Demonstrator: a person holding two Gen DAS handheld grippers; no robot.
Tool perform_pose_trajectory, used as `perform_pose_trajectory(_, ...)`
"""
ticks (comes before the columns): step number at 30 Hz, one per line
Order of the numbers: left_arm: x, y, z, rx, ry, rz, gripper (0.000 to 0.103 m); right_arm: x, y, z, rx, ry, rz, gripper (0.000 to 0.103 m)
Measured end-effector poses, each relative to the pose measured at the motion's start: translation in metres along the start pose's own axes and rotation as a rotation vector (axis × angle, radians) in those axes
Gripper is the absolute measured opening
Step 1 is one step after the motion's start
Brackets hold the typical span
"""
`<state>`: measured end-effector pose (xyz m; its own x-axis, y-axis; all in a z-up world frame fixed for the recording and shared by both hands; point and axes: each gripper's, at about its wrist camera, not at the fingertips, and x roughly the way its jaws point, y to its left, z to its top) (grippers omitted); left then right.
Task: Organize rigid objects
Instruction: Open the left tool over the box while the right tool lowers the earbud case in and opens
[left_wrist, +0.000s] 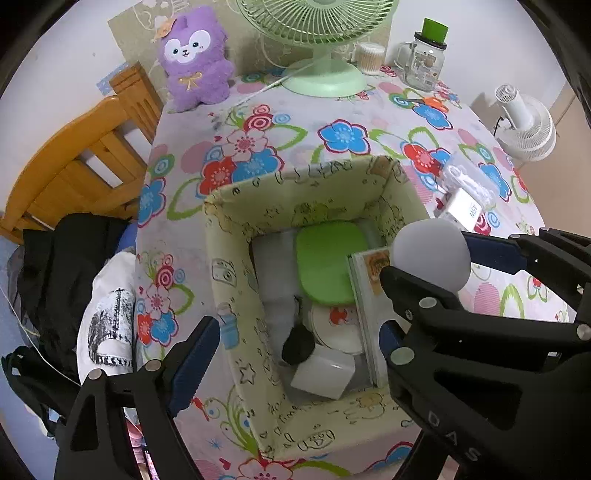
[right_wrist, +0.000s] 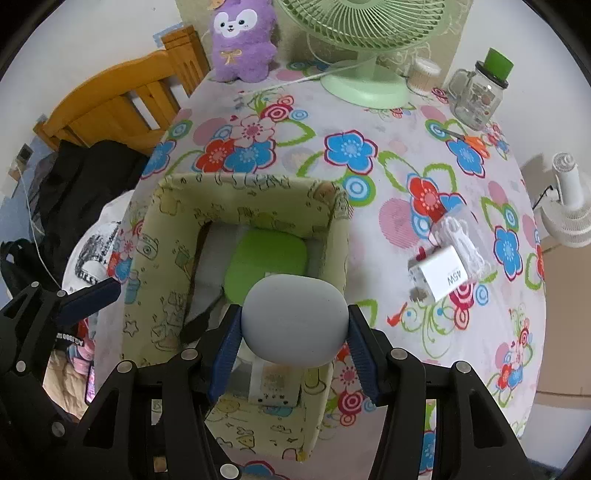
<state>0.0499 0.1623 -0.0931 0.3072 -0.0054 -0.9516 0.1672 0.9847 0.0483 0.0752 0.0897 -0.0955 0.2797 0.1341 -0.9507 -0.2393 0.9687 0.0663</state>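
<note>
Right jaws pinching grey ball (right_wrist: 294, 320), over box (right_wrist: 338, 236)

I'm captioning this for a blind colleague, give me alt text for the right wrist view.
The right tool grips a pale grey rounded object above an open patterned box holding a green case, on a flowered tablecloth. A white charger lies to the right.

**Both my wrist cams stare down into the same box**

My left wrist view looks steeply down, close over the patterned storage box (left_wrist: 258, 236). The right one does too — slightly further right. Both share the box, the floral tablecloth (right_wrist: 369, 122) and the green fan (left_wrist: 321, 74) at the far edge.
</note>
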Motion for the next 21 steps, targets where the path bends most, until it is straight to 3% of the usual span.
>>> perform_pose_trajectory(18, 0.025, 0.032, -0.010, -0.041, 0.089, 0.037, 0.092, 0.030, 0.032, 0.008, -0.064, 0.082, 0.053, 0.059)
perform_pose_trajectory(21, 0.027, 0.035, -0.014, -0.046, 0.091, 0.019, 0.092, 0.033, 0.036, 0.008, -0.075, 0.079, 0.054, 0.067)
